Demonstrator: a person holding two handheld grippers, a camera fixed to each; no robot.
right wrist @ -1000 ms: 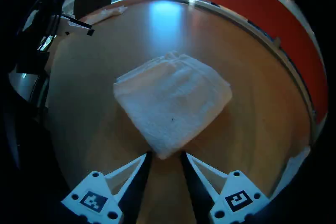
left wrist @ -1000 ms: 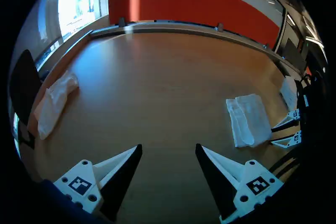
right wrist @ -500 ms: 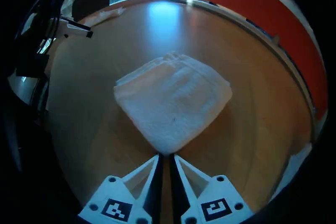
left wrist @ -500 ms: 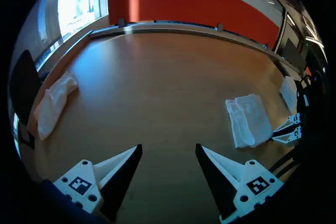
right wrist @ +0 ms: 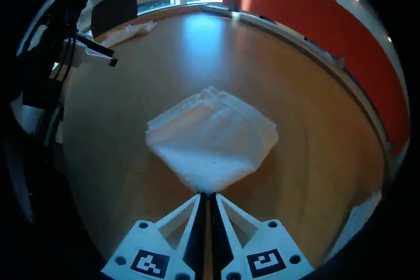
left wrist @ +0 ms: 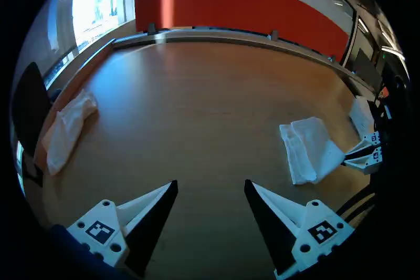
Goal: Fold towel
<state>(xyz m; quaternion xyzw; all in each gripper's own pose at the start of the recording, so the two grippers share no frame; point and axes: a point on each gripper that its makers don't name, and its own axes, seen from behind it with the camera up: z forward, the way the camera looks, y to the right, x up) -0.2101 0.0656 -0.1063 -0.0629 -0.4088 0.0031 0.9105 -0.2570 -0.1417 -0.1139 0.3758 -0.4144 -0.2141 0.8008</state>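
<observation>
A folded white towel point(right wrist: 212, 138) lies on the wooden table point(right wrist: 294, 101), one corner pointing at my right gripper point(right wrist: 209, 196). That gripper is shut on the near corner, which rises slightly off the table. The left gripper view shows the same towel point(left wrist: 310, 148) at the right, with the right gripper point(left wrist: 350, 158) pinching its edge. My left gripper point(left wrist: 210, 185) hovers open over bare wood, well away from the towel and holding nothing. It also appears in the right gripper view at the upper left as the left gripper point(right wrist: 107, 56).
A crumpled white towel point(left wrist: 65, 127) lies near the table's left edge, beside a dark chair point(left wrist: 29, 106). Another white cloth point(left wrist: 362, 114) sits at the far right. A red partition point(left wrist: 236, 7) runs behind the table's back rim.
My right gripper went from open to shut on the towel's near corner and has lifted it a little. The left gripper has stayed still.
</observation>
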